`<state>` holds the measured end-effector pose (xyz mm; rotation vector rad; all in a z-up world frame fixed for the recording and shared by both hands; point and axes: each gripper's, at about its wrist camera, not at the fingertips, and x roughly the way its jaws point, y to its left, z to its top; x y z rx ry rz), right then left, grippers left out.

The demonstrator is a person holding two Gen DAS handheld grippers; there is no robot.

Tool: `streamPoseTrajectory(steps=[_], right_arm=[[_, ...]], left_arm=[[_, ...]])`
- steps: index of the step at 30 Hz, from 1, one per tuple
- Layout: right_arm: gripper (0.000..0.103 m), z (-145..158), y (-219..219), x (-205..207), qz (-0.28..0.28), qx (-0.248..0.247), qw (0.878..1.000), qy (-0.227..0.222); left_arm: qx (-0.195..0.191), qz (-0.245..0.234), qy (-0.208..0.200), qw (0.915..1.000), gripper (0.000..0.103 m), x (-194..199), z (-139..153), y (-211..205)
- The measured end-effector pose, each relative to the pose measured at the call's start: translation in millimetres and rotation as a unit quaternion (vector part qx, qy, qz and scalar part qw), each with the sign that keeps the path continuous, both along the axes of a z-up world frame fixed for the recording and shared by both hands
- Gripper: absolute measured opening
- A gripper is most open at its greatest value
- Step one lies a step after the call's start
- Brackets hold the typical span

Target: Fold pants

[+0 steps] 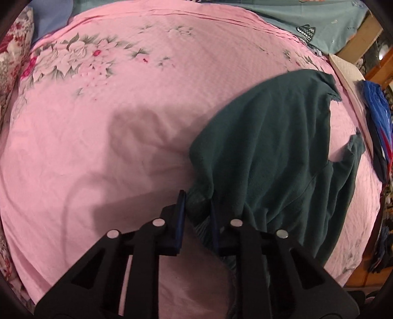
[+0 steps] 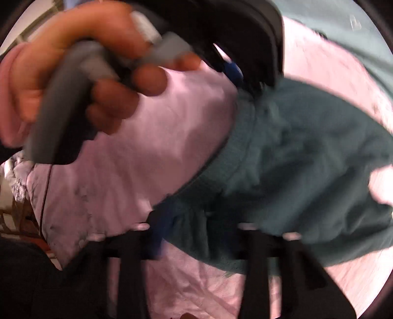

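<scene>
Dark teal fleece pants [image 1: 275, 147]: soft, napped knit with a matte, slightly fuzzy face. They lie on the right half of the bed in the left wrist view, draped in loose folds, the far hems ragged and parted by a notch of pink. A ribbed waistband runs as a curved band across the right wrist view.

Pink quilted bedspread [image 1: 103, 152]: cotton-like, fine diamond-stitched texture, with a printed cluster of pale flowers and grey-green leaves at upper left. Broad, shallow creases cross its near part.

Left gripper [image 1: 196, 208]: black moulded plastic linkage with round silver rivets and flat blue pads. Its jaws stand narrow, pinched on a bunched edge of the pants, which gathers into tight pleats between the pads.

Right gripper [image 2: 196, 235]: same black build, blurred. A blue pad [image 2: 159, 230] shows at the left finger, pressed against the waistband edge; the other finger is covered by the fleece. The jaws stand narrow with the fabric gathered between them.

A person's hand [image 2: 81, 73]: wrapped round a grey, rounded handle at upper left of the right wrist view, with a pink sleeve cuff at the wrist.

Grey-green flat sheet [image 1: 307, 17]: smooth weave, lying beyond the bedspread's far edge.

Blue glossy bag-like bundle [image 1: 375, 105]: beside the bed at right, exact kind unclear.
</scene>
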<state>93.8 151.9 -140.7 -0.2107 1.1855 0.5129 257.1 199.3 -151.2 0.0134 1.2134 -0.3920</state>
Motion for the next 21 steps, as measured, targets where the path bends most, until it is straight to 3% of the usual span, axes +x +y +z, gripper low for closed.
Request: streamPoseTrajectory(steps=[1, 6, 8, 12, 15, 16, 19, 21], right_arm=[[0.003, 4.5, 1.6, -0.6, -0.002, -0.014, 1.0, -0.013], [0.002, 41.5, 23.3, 0.4, 0.022, 0.011, 0.998, -0.051], [0.0, 57.4, 38.4, 11.1, 0.029, 0.047, 0.997, -0.061], [0.0, 76.3, 92.6, 25.7, 0.081, 0.075, 0.989, -0.099], [0.0, 74.1, 100.8, 41.2, 0.049, 0.076, 0.991, -0.103], [0.002, 72.0, 95.1, 41.3, 0.033, 0.07, 0.991, -0.106], [0.046, 61.2, 77.7, 28.0, -0.018, -0.007, 0.991, -0.135], [0.046, 45.7, 65.0, 33.9, -0.037, -0.022, 0.992, -0.122]], left_arm=[[0.003, -0.002, -0.007, 1.0, 0.016, -1.0, 0.9, -0.8], [-0.006, 0.025, -0.058, 0.998, 0.015, 8.3, 25.4, 21.8], [-0.008, 0.033, -0.078, 0.9963, 0.015, 21.3, 39.0, 33.5], [-0.009, 0.026, -0.108, 0.9937, 0.014, 48.6, 60.6, 51.0], [0.014, 0.021, -0.121, 0.9923, 0.015, 67.0, 63.1, 62.8], [0.004, 0.023, -0.105, 0.9942, 0.015, 75.5, 58.2, 67.4], [0.009, 0.004, -0.095, 0.9955, 0.015, 84.2, 45.1, 65.6], [0.025, -0.012, -0.099, 0.9947, 0.015, 86.4, 35.4, 59.9]])
